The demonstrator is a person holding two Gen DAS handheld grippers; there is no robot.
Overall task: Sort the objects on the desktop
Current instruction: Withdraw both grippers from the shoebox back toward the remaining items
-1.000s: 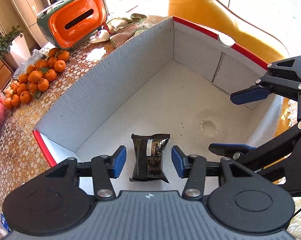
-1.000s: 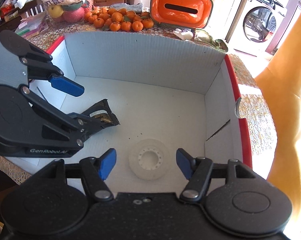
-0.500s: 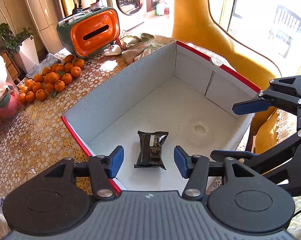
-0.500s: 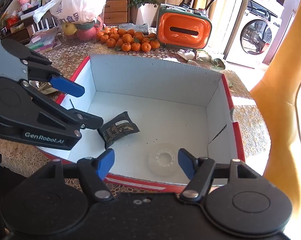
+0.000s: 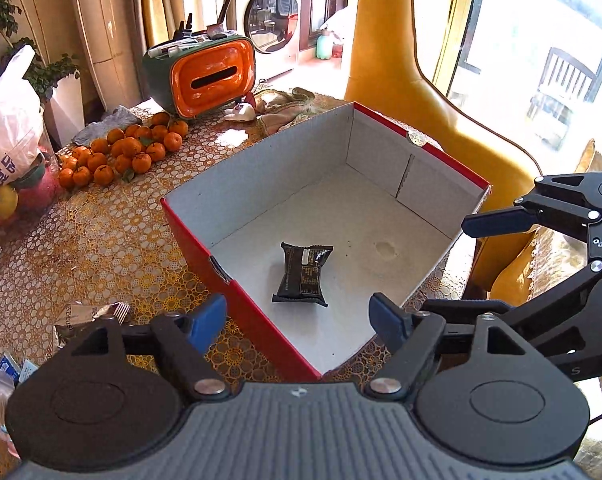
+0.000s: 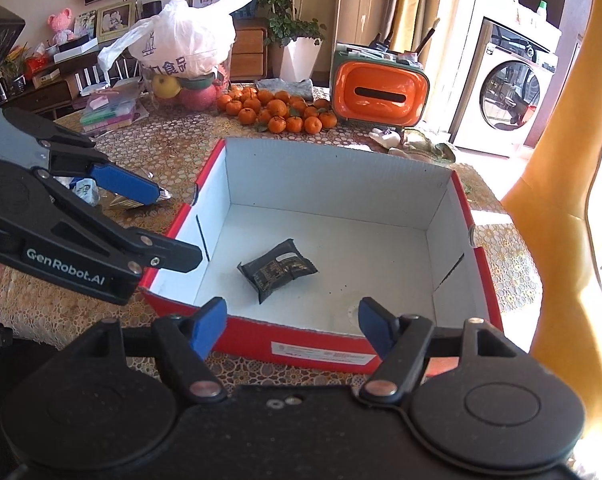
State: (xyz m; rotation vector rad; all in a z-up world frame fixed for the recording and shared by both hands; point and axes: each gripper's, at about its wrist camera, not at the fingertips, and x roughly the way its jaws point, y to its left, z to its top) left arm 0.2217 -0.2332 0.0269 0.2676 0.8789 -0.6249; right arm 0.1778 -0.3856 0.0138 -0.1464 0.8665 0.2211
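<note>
A red cardboard box [image 5: 245,308] with a white inside stands on the table, also in the right wrist view [image 6: 325,354]. A black snack packet [image 5: 303,274] [image 6: 277,272] lies on its floor. A clear tape roll [image 5: 385,249] lies beside it, faint against the white floor. My left gripper [image 5: 299,320] is open and empty, above the box's near corner. My right gripper [image 6: 293,322] is open and empty, above the box's front wall. Each gripper shows in the other's view, left [image 6: 141,220] and right [image 5: 453,264].
Silver wrappers [image 5: 89,316] and small packets lie on the table left of the box. Several oranges [image 6: 279,114], an orange tissue box [image 6: 379,94] and a white bag with fruit [image 6: 181,56] stand behind it. A yellow chair [image 5: 421,92] is at the right.
Both grippers have pulled up and back out of the box, open and empty. The packet and the tape roll stay on the box floor.
</note>
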